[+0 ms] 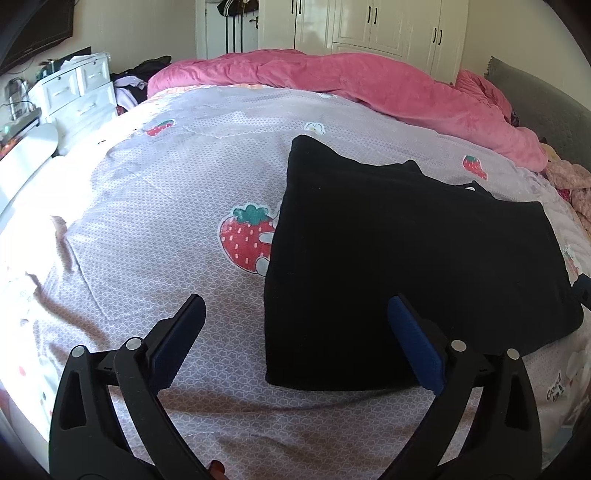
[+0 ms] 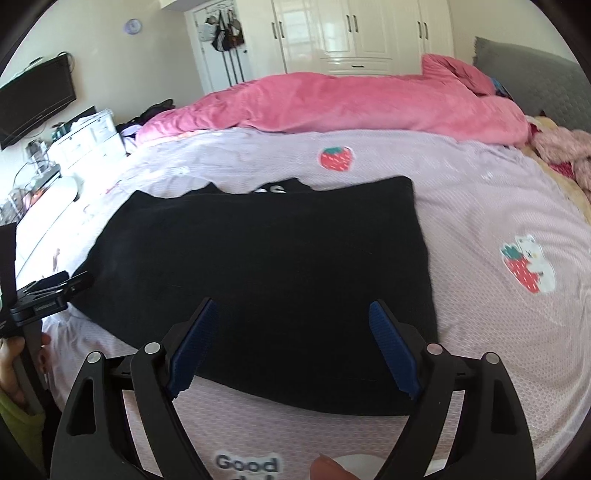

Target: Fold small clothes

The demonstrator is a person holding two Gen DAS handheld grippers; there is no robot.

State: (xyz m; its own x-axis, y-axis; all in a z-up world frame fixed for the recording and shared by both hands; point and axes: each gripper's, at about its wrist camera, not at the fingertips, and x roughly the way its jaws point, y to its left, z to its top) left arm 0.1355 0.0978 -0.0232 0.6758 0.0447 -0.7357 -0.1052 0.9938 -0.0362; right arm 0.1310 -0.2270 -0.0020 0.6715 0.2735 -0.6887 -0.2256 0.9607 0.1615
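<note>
A black garment (image 1: 406, 258) lies folded flat in a rough rectangle on the lilac strawberry-print bed sheet (image 1: 147, 221). My left gripper (image 1: 297, 301) hovers open at its near left corner; the left finger is over bare sheet and the right finger is over the cloth, with nothing held. In the right wrist view the same garment (image 2: 277, 258) fills the middle. My right gripper (image 2: 292, 303) stands open above its near edge, both blue pads clear of the fabric. The left gripper (image 2: 48, 291) shows at the far left, carried by a hand (image 2: 11, 362).
A bunched pink duvet (image 2: 351, 103) runs along the far side of the bed, with a grey headboard (image 2: 535, 81) at the right. White drawers (image 1: 74, 92) and a wall TV (image 2: 37, 96) are on the left. A white wardrobe (image 2: 354, 33) stands behind.
</note>
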